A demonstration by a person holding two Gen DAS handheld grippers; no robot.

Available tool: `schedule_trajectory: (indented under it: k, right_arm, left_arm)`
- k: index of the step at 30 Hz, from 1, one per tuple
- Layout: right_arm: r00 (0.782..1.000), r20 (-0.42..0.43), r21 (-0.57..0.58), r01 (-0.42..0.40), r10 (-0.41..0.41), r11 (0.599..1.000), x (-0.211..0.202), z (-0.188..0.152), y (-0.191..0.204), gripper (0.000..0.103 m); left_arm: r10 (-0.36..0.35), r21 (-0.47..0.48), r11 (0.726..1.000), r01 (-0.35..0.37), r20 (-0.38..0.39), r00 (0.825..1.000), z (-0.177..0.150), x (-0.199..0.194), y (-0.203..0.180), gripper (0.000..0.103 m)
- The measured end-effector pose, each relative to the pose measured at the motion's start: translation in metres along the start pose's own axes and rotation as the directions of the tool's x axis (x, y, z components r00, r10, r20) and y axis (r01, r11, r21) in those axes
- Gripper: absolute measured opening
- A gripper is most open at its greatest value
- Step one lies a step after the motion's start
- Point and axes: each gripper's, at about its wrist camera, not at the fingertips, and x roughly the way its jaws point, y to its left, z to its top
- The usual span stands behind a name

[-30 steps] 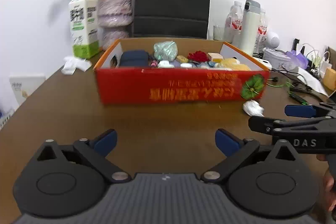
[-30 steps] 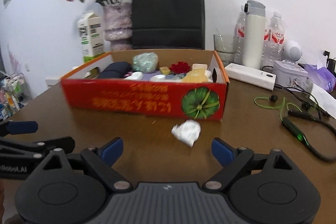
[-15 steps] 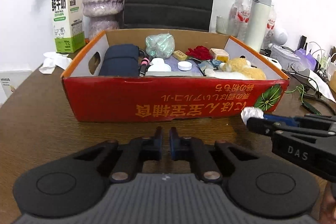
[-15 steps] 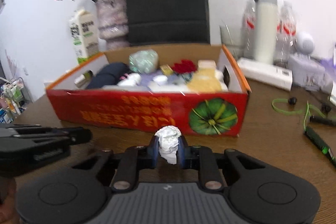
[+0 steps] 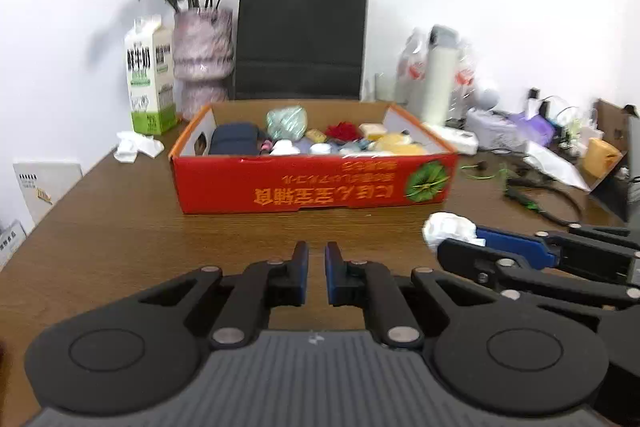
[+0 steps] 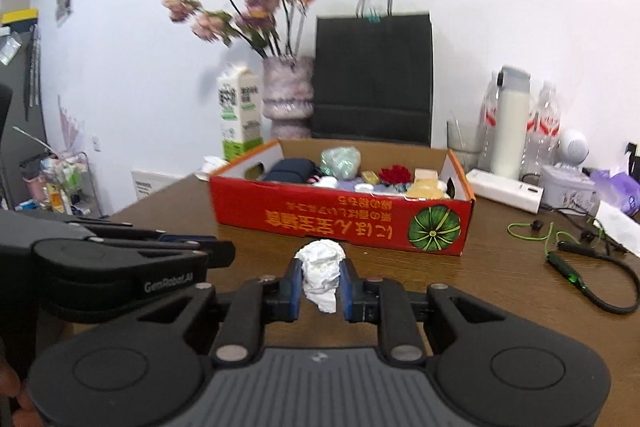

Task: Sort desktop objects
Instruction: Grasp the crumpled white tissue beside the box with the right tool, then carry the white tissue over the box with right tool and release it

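Gripping a crumpled white tissue (image 6: pixel 323 274), my right gripper (image 6: pixel 320 283) has its blue pads pressed against the wad from both sides, and the wad bulges above and hangs below them. I hold this tool low over the brown table (image 6: pixel 500 267), pointing level at the red box (image 6: pixel 344 219), which stands a little way ahead. In the left view the same tissue (image 5: pixel 448 229) sticks out of the right gripper's (image 5: pixel 460 239) tip, lifted off the wood, near the box's (image 5: pixel 312 183) front right corner with its green pumpkin picture.

My left gripper (image 5: pixel 316 277) has its fingers drawn almost together, only a thin slit between the pads, and nothing between them. I hold it low and level too, aimed at the middle of the box's front. From the right view its black body (image 6: pixel 120 263) lies just beside the right tool, on my left, pointing the same way.

The box is open on top and holds a dark pouch (image 5: pixel 234 143), a pale green bundle (image 5: pixel 286 121), a red flower (image 5: pixel 342 131) and a yellow soft toy (image 5: pixel 398 145) among smaller items. Behind it stand a milk carton (image 5: pixel 150 87), a vase (image 5: pixel 202 57) of flowers and a black bag (image 5: pixel 300 35).
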Motion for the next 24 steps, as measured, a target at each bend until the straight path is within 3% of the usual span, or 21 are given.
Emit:
schedule_trajectory:
  k: [7, 14, 20, 24]
  right_arm:
    - [0.994, 0.108, -0.017, -0.004, 0.006, 1.0, -0.07, 0.005, 0.017, 0.019]
    - [0.987, 0.158, -0.024, 0.011, -0.007, 1.0, -0.087, 0.021, 0.014, 0.019]
    - [0.98, 0.199, -0.099, 0.023, -0.003, 0.995, -0.07, 0.081, -0.006, 0.019]
    - [0.979, 0.204, -0.135, 0.033, -0.005, 0.99, -0.04, 0.138, -0.024, 0.019]
  left_arm:
    - [-0.027, 0.021, 0.999, 0.025, 0.14, 0.99, 0.0, -0.078, -0.012, 0.01]
    - [-0.053, 0.016, 0.999, 0.052, 0.161, 0.985, 0.018, -0.085, -0.007, 0.01]
    - [-0.093, 0.015, 0.996, 0.092, 0.198, 0.976, 0.091, -0.07, 0.014, 0.01]
    - [-0.132, -0.027, 0.99, 0.137, 0.151, 0.98, 0.154, -0.034, 0.032, 0.01]
